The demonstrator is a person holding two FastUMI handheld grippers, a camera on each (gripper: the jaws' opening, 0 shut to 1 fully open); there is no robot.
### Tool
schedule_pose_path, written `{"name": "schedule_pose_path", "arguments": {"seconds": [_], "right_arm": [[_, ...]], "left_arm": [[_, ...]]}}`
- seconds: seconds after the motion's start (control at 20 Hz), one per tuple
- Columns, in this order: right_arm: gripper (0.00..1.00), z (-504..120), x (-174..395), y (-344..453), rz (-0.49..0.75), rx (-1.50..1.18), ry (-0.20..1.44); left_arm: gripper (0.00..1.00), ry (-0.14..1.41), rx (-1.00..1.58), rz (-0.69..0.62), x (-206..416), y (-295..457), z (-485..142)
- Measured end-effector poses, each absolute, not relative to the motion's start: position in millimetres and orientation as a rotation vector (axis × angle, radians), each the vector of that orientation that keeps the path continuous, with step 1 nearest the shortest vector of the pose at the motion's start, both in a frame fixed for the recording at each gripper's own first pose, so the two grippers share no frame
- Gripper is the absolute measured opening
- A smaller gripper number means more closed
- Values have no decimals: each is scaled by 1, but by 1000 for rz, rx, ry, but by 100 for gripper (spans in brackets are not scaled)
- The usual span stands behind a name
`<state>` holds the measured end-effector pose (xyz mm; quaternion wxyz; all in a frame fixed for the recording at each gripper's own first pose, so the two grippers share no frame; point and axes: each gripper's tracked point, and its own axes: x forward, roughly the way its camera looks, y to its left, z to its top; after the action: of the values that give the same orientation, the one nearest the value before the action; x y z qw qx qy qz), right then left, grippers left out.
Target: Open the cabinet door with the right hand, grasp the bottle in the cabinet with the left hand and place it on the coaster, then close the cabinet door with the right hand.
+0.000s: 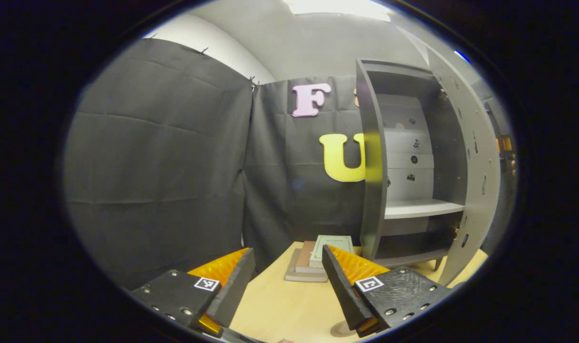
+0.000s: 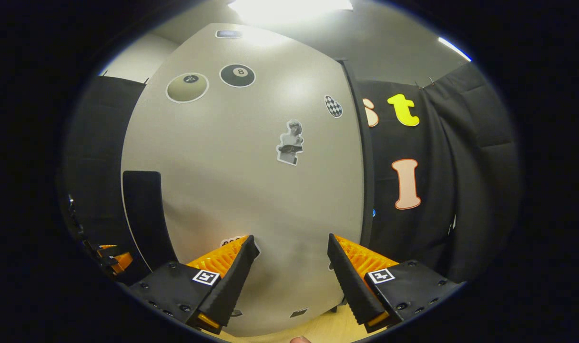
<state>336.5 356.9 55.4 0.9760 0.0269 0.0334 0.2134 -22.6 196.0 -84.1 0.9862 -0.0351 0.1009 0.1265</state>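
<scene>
The grey cabinet (image 1: 371, 190) stands open on the right of the wooden table (image 1: 279, 305), and its middle shelf (image 1: 420, 208) is bare. Its door (image 1: 477, 190) is swung out to the right. My left gripper (image 1: 288, 251) is open over the table, left of the cabinet, with nothing between its fingers. The edge of a round brown disc (image 1: 340, 328), perhaps the coaster, peeks out beneath one finger. In the right gripper view the door's sticker-covered outer face (image 2: 251, 181) is close ahead. My right gripper (image 2: 291, 238) is open in front of it, holding nothing.
A short stack of books (image 1: 318, 259) lies on the table just left of the cabinet's foot. Black cloth walls close the booth behind and to the left. Past the door's left edge, a dark cut-out (image 2: 144, 214) and part of the other gripper (image 2: 110, 259) are visible.
</scene>
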Motion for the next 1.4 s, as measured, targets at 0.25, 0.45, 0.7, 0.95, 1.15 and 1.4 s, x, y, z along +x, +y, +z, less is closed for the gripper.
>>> {"name": "schedule_pose_path", "arguments": {"seconds": [0.25,0.45,0.7,0.95,1.15,1.4], "right_arm": [[98,48,354,382,449,70,70],[98,43,366,401,456,70,69],[98,41,379,412,447,78,70],[98,39,393,420,430,93,76],[98,38,402,427,411,94,70],[98,39,410,434,378,82,61]], "left_arm": [[85,211,-65,295,-40,223,-88],[85,218,-47,334,-52,246,-91],[85,226,-44,364,-61,265,-95],[85,235,-27,356,-57,271,-100],[85,238,-19,327,-51,272,-101],[85,221,-28,283,-37,271,-97]]}}
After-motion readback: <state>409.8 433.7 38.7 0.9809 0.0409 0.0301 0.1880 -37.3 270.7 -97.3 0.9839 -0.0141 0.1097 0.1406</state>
